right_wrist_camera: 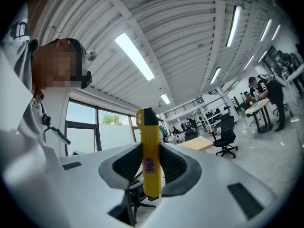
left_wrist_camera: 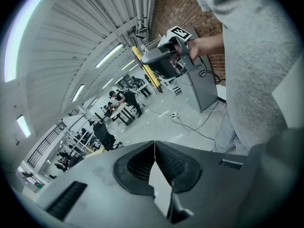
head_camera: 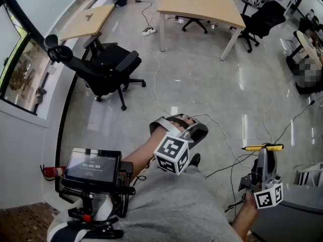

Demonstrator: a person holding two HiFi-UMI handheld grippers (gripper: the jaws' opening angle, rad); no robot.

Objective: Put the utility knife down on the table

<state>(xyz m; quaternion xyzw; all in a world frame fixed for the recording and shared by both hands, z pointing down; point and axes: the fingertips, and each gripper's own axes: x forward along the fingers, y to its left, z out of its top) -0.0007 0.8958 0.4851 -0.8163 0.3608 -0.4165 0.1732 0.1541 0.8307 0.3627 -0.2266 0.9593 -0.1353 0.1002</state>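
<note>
The yellow utility knife (right_wrist_camera: 148,146) stands upright between the pads of my right gripper (right_wrist_camera: 151,167), which is shut on it. In the head view that right gripper (head_camera: 262,154) is at the lower right, above the floor, with the knife (head_camera: 262,147) lying crosswise at its tips. My left gripper (head_camera: 181,125) hovers in the middle of the head view. Its jaws (left_wrist_camera: 154,145) meet along a thin line with nothing between them. The left gripper view also catches the right gripper (left_wrist_camera: 148,61) and the knife (left_wrist_camera: 153,77) up high.
A black office chair (head_camera: 108,67) stands to the left and a wooden table (head_camera: 202,6) at the back. Cables (head_camera: 227,145) run across the glossy floor. A screen on a rig (head_camera: 91,166) sits at lower left, and a grey cabinet (head_camera: 298,210) at lower right.
</note>
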